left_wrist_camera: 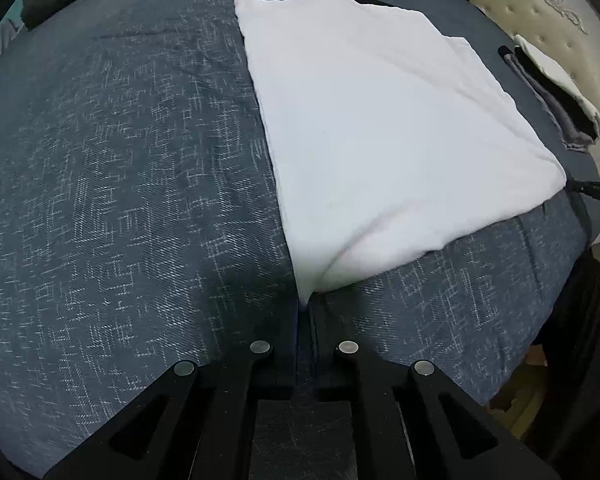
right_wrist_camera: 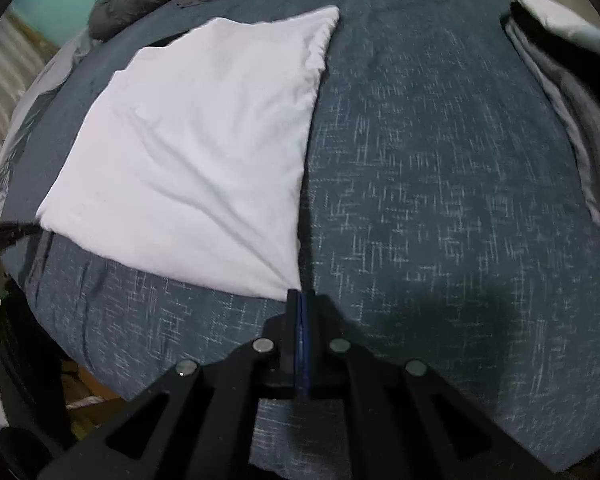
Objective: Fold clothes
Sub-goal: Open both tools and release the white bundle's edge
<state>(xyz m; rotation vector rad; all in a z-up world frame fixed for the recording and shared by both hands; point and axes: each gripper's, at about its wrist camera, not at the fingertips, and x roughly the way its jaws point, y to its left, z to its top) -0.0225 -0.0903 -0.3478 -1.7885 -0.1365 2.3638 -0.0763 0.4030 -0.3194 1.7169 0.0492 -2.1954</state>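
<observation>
While the folded white cloth (left_wrist_camera: 380,140) lies flat on the bed's dark blue speckled cover (left_wrist_camera: 120,200), each pair of tongs pinches one near corner of it. The left tongs (left_wrist_camera: 305,320) are shut on the corner right at their tips. The right tongs (right_wrist_camera: 299,300) are shut on the other corner. A stack of folded grey and white clothes (right_wrist_camera: 572,92) sits far off to the right.
</observation>
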